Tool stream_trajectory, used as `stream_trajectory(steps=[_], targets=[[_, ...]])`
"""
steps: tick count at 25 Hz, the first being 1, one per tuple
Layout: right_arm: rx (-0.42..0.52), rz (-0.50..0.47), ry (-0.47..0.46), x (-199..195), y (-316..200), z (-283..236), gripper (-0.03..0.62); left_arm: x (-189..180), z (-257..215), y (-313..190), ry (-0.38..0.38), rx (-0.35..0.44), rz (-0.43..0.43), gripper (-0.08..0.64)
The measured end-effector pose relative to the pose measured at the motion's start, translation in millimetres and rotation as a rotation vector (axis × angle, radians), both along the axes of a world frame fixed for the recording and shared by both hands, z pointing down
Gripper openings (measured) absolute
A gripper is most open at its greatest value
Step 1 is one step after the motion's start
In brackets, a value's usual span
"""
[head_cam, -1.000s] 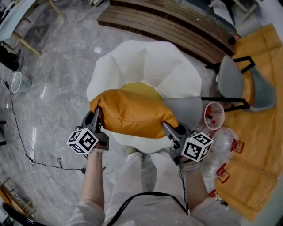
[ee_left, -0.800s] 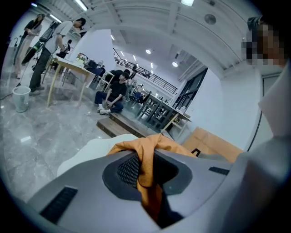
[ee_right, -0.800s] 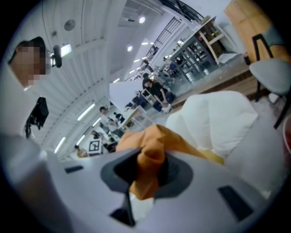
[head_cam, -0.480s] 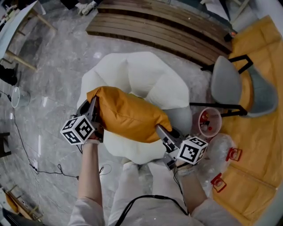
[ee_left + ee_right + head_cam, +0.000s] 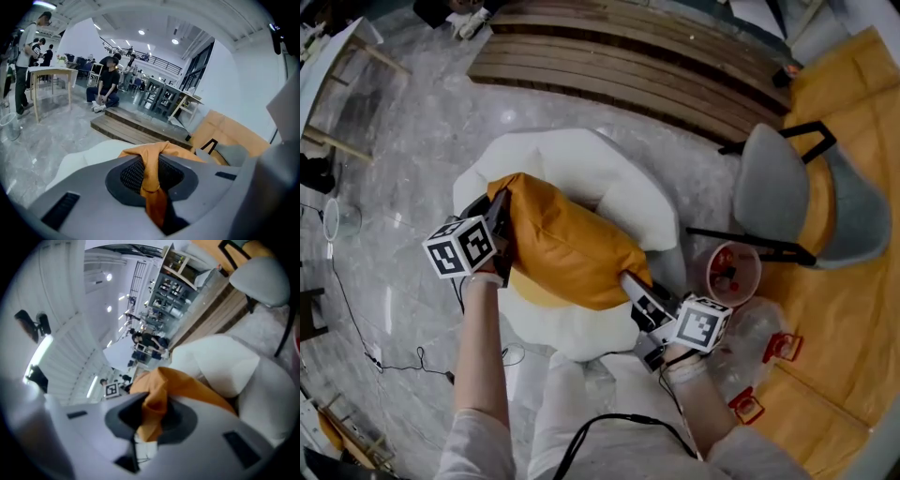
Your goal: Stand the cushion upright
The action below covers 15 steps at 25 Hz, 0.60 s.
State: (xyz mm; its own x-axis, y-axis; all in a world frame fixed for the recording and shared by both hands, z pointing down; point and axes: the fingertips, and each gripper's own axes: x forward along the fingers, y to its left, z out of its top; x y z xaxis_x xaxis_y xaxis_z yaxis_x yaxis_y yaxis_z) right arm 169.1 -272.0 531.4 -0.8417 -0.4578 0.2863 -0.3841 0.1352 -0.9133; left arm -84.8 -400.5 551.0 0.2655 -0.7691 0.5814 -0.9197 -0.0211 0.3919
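**Head view.** The orange cushion (image 5: 572,248) stretches lengthwise between the two tongs, above a white petal-shaped seat (image 5: 609,173). Whether it touches the seat cannot be told. The left tongs (image 5: 500,223) grip its far-left end and the right tongs (image 5: 630,281) grip its near-right corner. The cushion body slopes down from the left tongs to the right tongs and fills the span between them. A wooden platform (image 5: 628,75) lies beyond both tongs, and a grey chair (image 5: 773,187) stands outboard of the right tongs.

**Left gripper view.** The left tongs (image 5: 152,174) are nearly closed, with a bunched fold of cushion (image 5: 179,153) fabric pinched between the pads. The rest of the cushion bulges just ahead of the tips and to their right.

**Right gripper view.** The jaws of the right tongs (image 5: 152,420) have just been closing and now clamp a gathered corner of the cushion (image 5: 187,385). The cushion body extends ahead of the tips, with the white seat (image 5: 225,362) beyond it.
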Motion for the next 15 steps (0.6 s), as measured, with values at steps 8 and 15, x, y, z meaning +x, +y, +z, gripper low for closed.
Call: stream_trajectory(steps=[8,15], targets=[[0.001,0.083,-0.002,41.0,-49.0,22.3,0.071,44.3,17.9,-54.3,-0.034,-0.026,0.025,0.071],[0.006,0.106,-0.007,56.9,-69.5,35.6,0.071,61.8,29.9,-78.5,-0.029,0.001,0.007,0.071]])
